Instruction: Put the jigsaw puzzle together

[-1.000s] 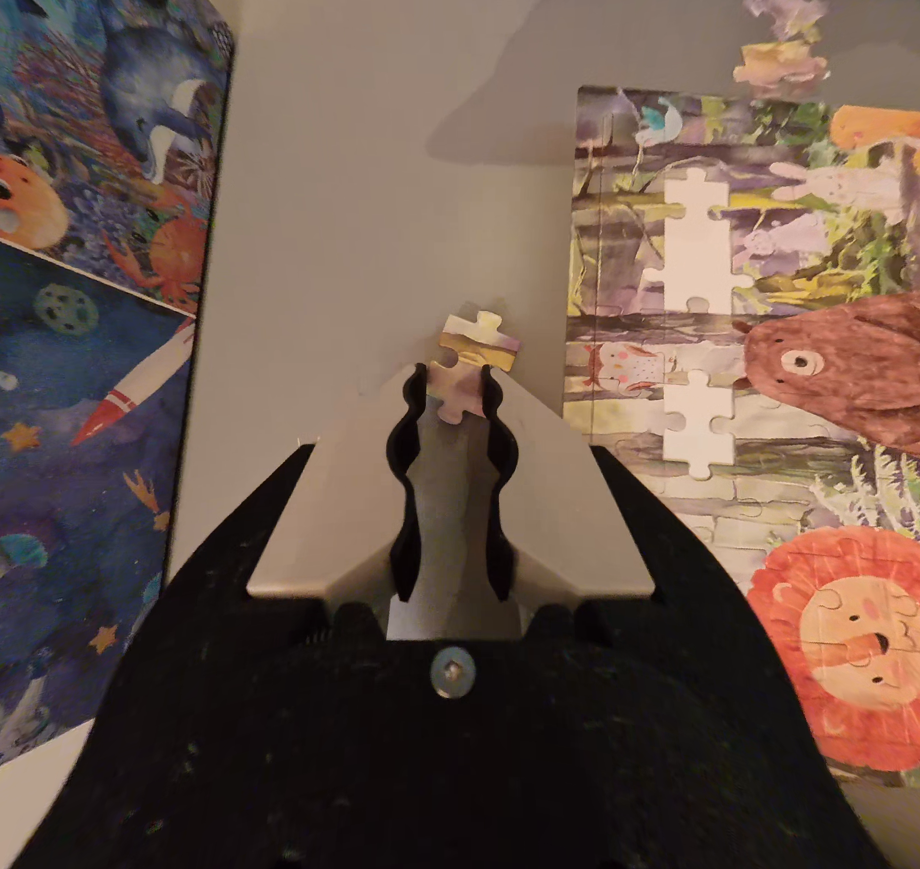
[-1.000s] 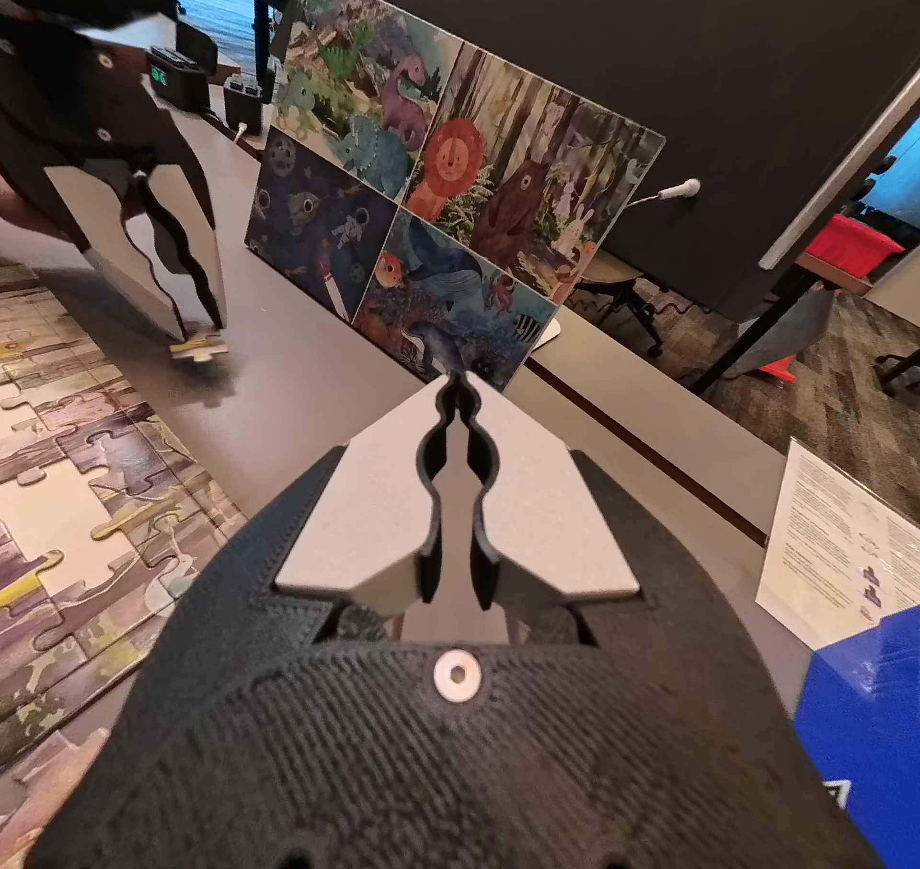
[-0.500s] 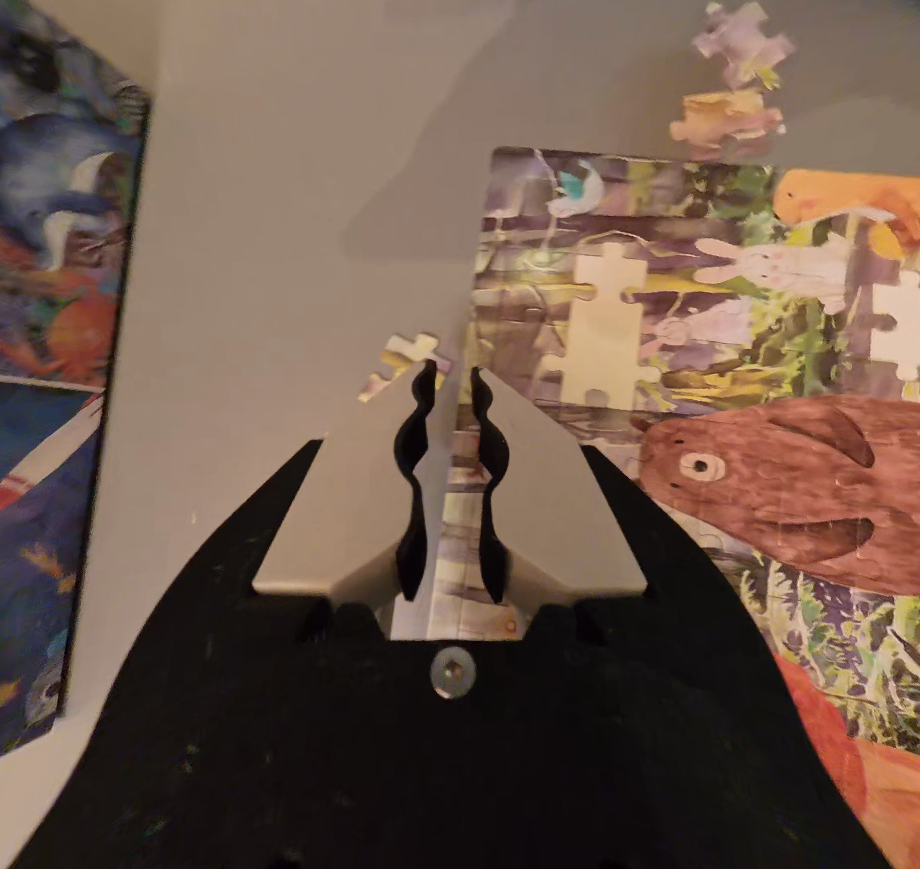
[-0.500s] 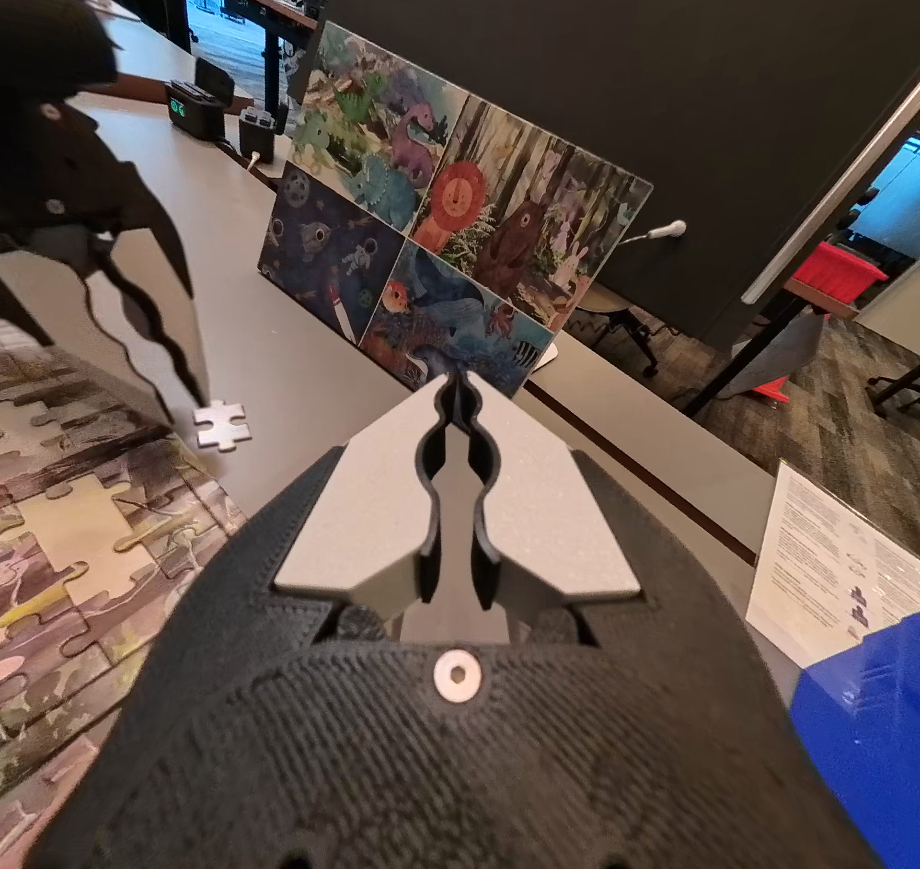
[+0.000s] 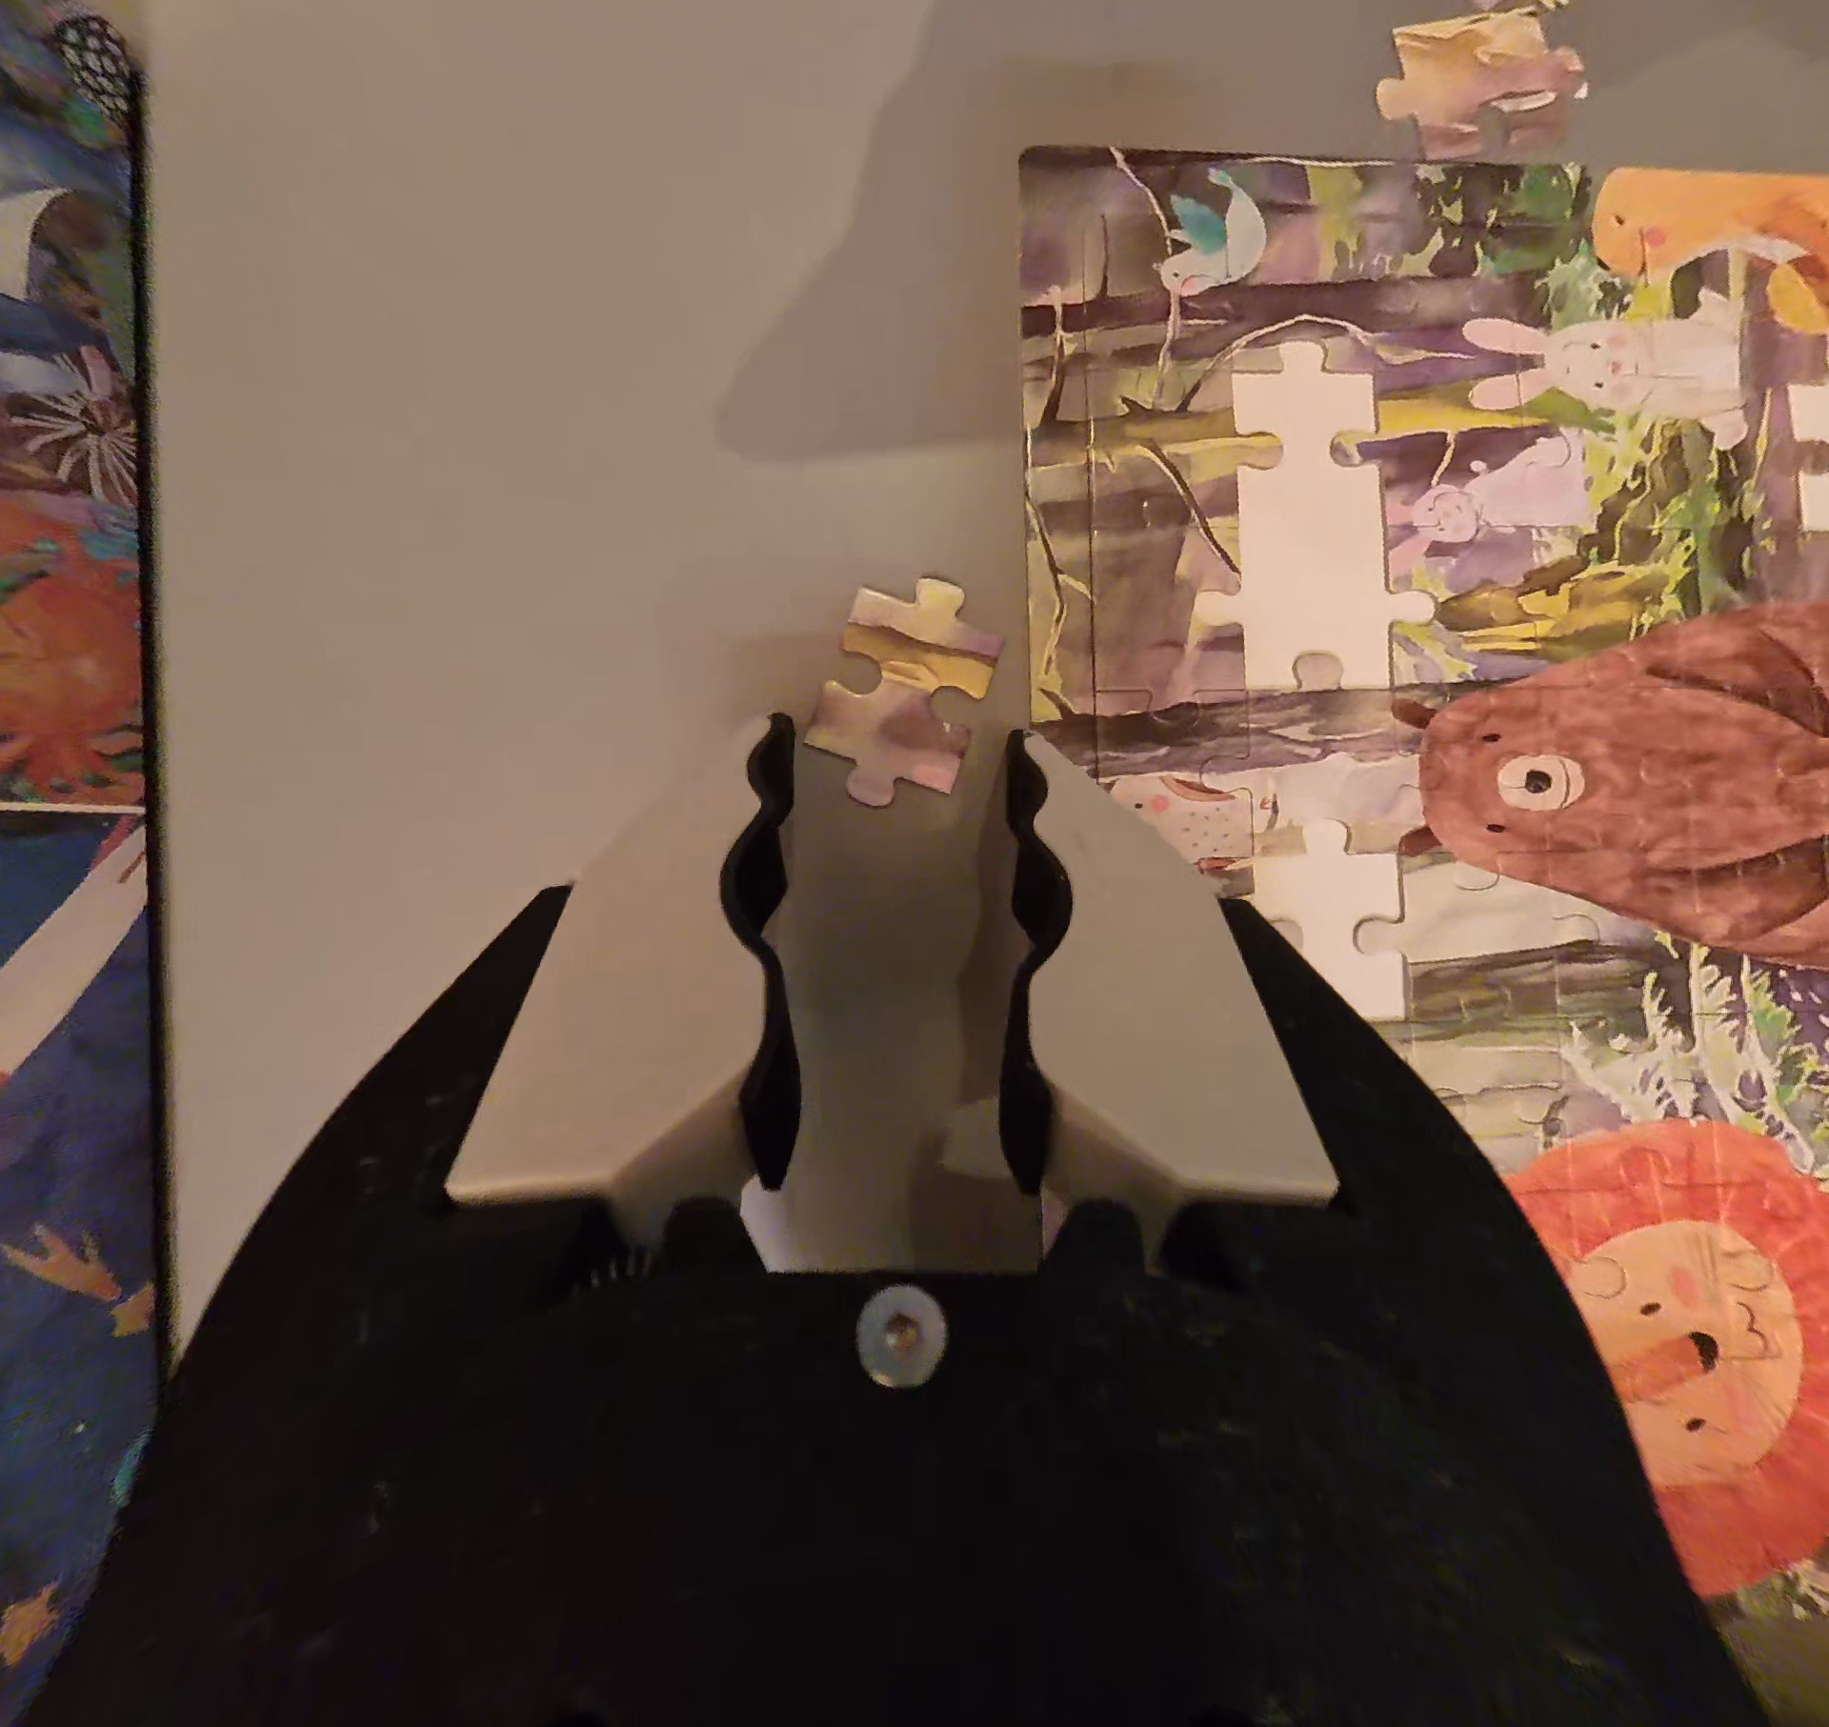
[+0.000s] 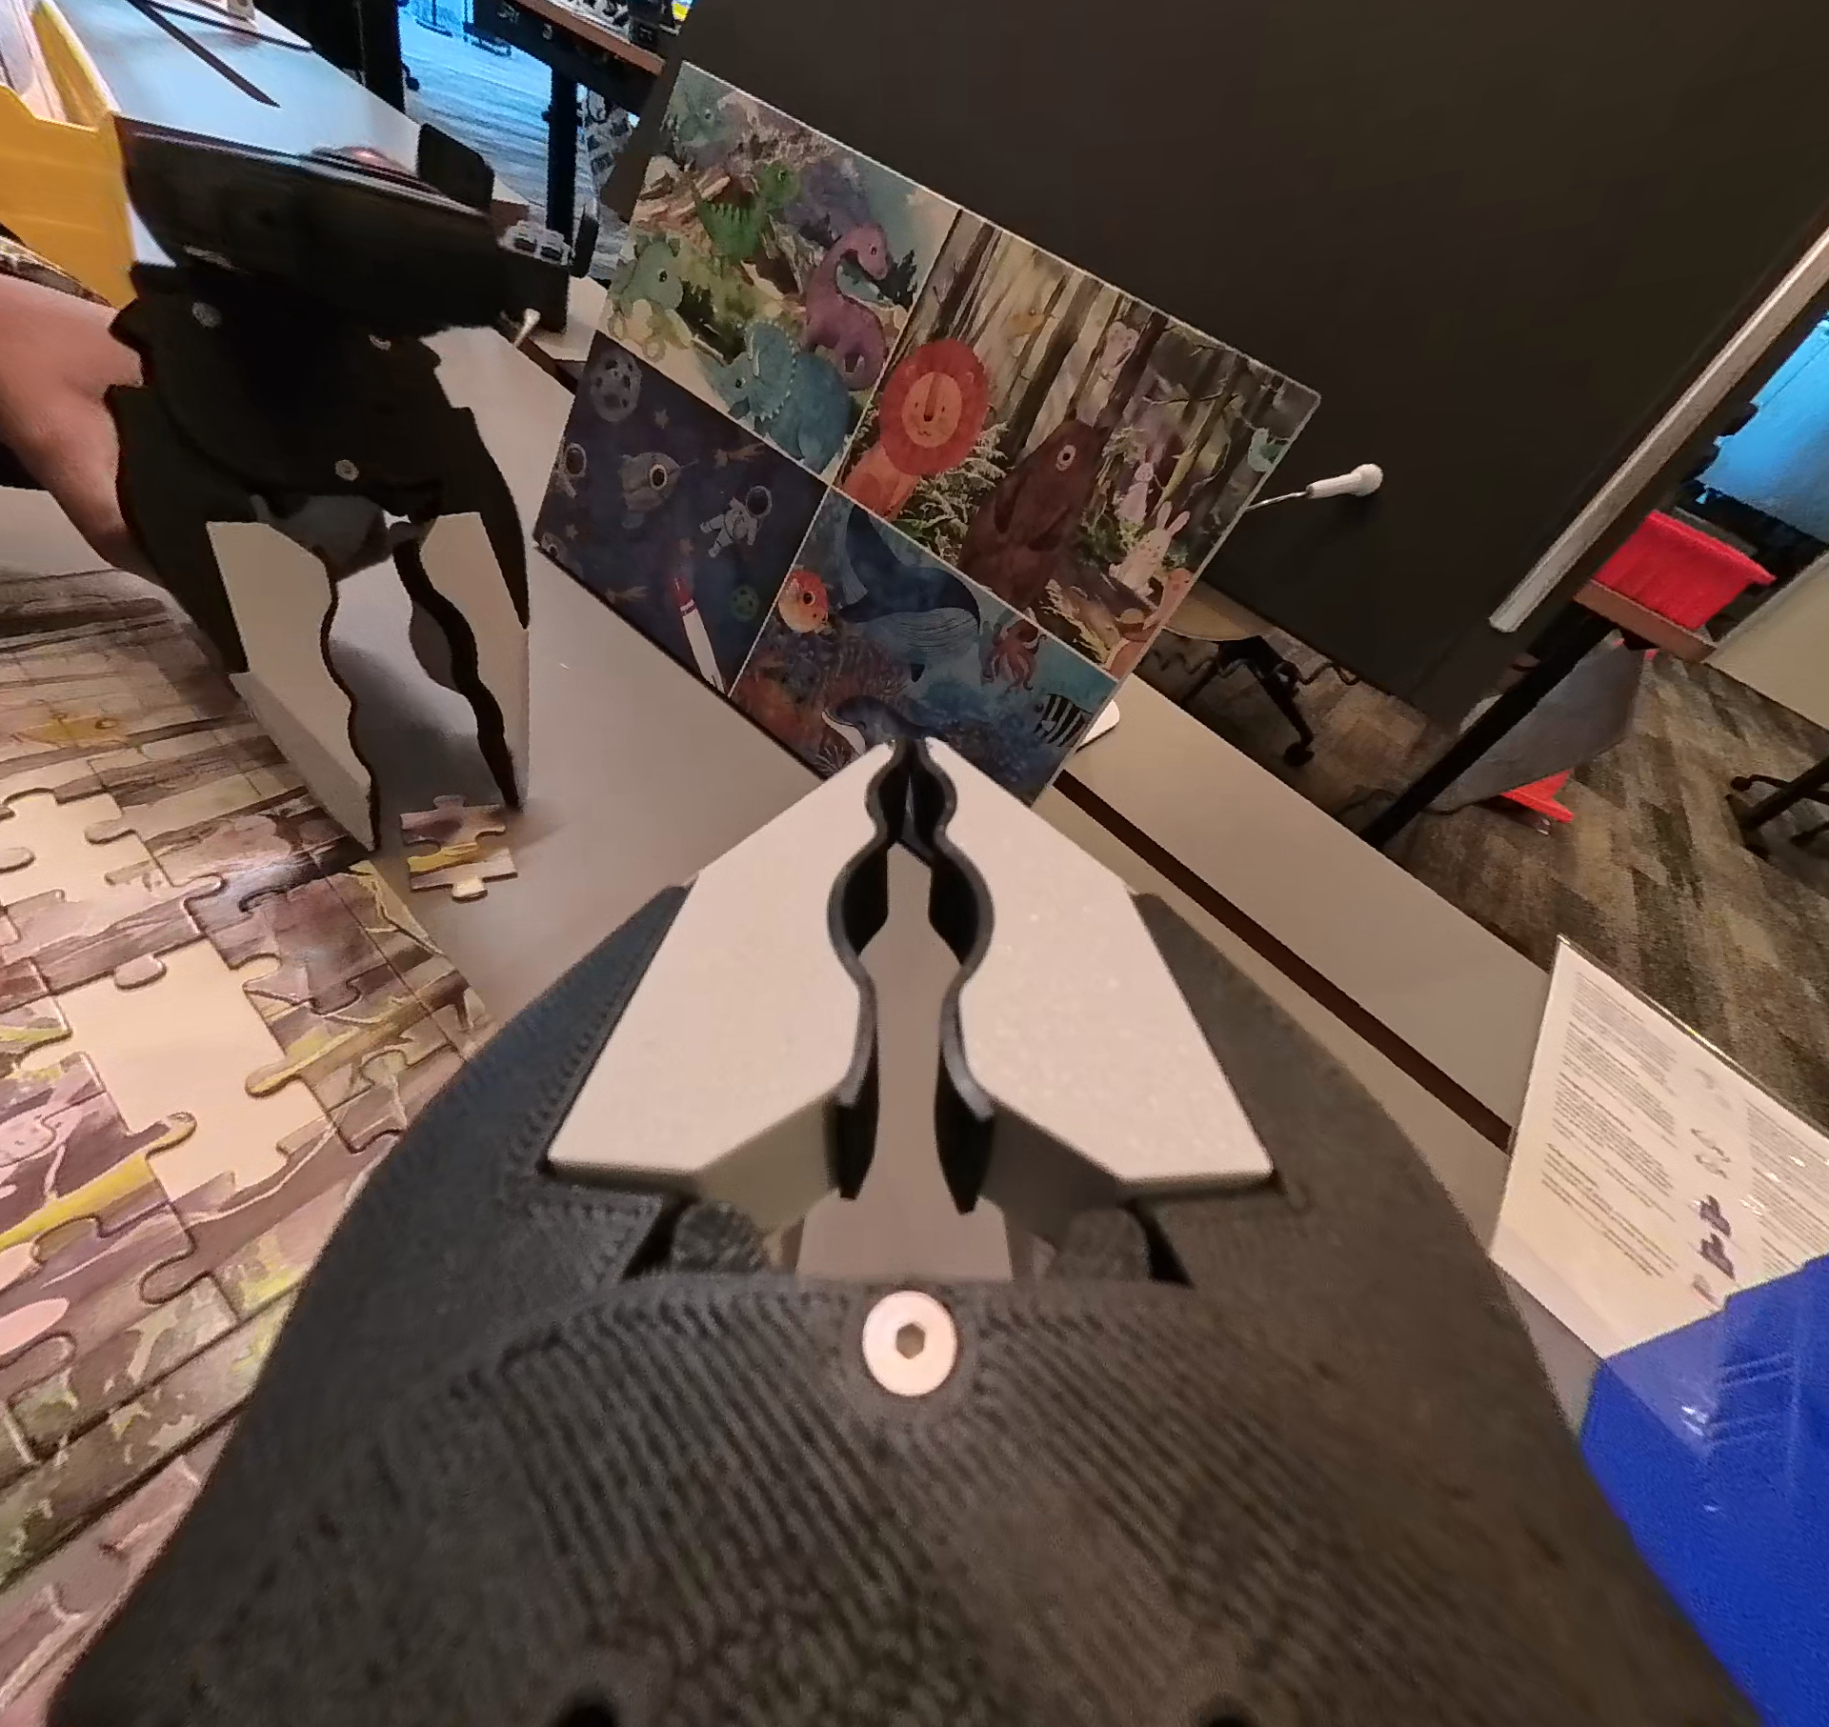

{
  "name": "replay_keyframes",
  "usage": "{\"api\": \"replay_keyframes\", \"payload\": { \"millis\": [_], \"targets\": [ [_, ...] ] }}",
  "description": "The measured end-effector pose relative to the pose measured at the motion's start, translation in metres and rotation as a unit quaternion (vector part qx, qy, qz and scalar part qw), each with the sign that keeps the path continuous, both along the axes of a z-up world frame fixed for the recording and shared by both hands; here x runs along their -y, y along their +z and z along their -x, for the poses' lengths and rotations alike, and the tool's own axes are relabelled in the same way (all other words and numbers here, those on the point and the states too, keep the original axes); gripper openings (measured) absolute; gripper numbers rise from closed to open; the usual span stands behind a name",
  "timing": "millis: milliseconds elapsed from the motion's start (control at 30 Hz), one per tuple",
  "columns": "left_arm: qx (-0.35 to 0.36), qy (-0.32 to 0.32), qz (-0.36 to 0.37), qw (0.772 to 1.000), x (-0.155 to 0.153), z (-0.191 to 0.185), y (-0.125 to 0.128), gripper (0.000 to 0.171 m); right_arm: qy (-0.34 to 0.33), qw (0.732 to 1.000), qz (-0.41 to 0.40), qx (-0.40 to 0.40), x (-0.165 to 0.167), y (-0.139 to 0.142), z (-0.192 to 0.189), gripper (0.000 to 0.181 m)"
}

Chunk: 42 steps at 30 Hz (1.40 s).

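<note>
Puzzle piece [image 5: 906, 688] lies flat between spread left tool [image 5: 896, 739]; untouched.

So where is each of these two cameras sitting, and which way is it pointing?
Left wrist view: on the left gripper, looking down at the table; its open fingers flank a loose piece beside the puzzle.
Right wrist view: on the right gripper, shut and empty, looking across the table at the propped picture board; a hand holds the left gripper at left.
Shared: the loose piece, puzzle, picture board, and left gripper.
</note>
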<state>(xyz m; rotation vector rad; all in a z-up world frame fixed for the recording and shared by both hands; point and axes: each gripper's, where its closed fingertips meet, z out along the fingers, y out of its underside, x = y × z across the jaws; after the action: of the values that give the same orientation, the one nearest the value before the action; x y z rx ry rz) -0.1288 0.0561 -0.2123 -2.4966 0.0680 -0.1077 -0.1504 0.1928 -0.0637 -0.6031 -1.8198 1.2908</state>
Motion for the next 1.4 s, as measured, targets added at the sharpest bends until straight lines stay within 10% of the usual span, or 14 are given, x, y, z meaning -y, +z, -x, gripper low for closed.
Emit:
{"api": "replay_keyframes", "payload": {
  "millis": [867, 1400],
  "targets": [
    [-0.001, 0.011, -0.057, 0.998, -0.007, -0.004, 0.024, 0.013, -0.005, 1.000, -0.004, 0.006, -0.002, -0.006, 0.003, 0.000],
    [-0.044, -0.042, -0.005, 0.998, -0.010, 0.011, 0.008, 0.040, -0.001, 1.000, -0.008, 0.006, 0.001, -0.006, 0.002, 0.000]
  ]
}}
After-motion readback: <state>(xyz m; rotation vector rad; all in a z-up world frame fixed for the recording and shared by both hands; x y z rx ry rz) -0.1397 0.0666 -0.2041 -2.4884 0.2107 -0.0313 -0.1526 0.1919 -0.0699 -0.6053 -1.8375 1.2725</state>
